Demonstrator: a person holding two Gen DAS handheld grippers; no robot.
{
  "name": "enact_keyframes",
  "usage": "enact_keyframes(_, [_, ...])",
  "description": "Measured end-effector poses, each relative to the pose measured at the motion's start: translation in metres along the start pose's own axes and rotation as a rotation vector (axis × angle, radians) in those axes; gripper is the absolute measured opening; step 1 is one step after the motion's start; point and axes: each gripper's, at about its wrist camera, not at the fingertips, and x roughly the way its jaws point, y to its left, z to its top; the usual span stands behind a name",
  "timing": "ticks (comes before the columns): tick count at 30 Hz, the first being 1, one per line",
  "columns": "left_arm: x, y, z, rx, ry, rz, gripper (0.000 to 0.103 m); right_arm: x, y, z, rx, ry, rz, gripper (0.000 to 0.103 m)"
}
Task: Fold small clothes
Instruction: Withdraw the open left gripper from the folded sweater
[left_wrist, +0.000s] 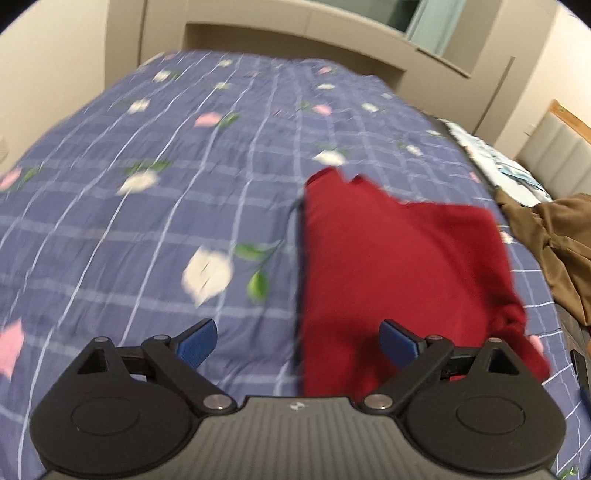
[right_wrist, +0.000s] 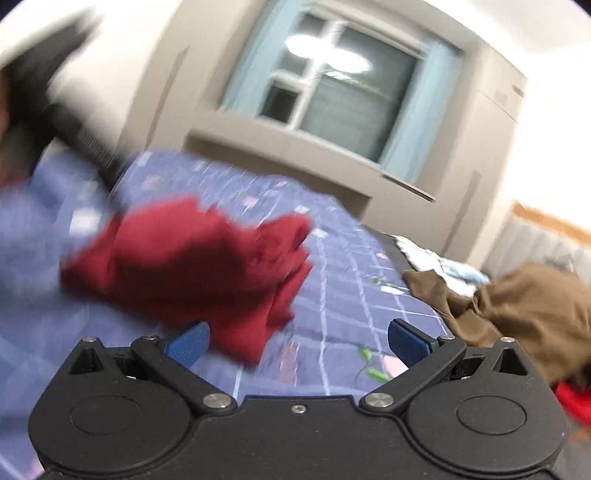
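red garment (left_wrist: 399, 273) lying folded on blue floral bedspread (left_wrist: 147, 206); brown garment (right_wrist: 532, 306) sitting beside it; left gripper (left_wrist: 298, 341) and right gripper (right_wrist: 298, 341) both gaping wide, holding nothing.

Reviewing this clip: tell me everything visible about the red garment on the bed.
The red garment is a deep red, soft, fleecy-looking cloth, folded into a rough rectangle with a straight left edge and a bunched, rumpled right side. It lies flat on the blue checked floral bedspread, apart from the brown clothes to its right. Neither the left gripper nor the right gripper holds it; both stand with jaws open. Both views are blurred.
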Motion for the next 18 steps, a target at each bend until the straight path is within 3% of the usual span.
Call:
enact_keyframes(3, [0.002,0.014,-0.014,-0.029,0.039,-0.017,0.097,0.0,-0.011,0.025,0.126,-0.047,0.014,0.103])
enact_keyframes(6, [0.006,0.018,-0.024,-0.045,0.075,-0.042,0.098,0.017,-0.004,0.049,0.093,-0.064,0.037,0.103])
enact_keyframes(9, [0.012,0.017,-0.031,-0.032,0.107,-0.045,0.1,0.045,0.008,0.055,0.028,0.0,0.011,0.103])
enact_keyframes(14, [0.016,0.021,-0.038,-0.026,0.132,-0.05,0.099,0.074,0.01,0.029,-0.036,0.174,-0.086,0.103])
enact_keyframes(18, [0.017,0.019,-0.04,0.016,0.138,-0.042,0.1,0.076,0.003,-0.004,0.022,0.231,-0.064,0.103])
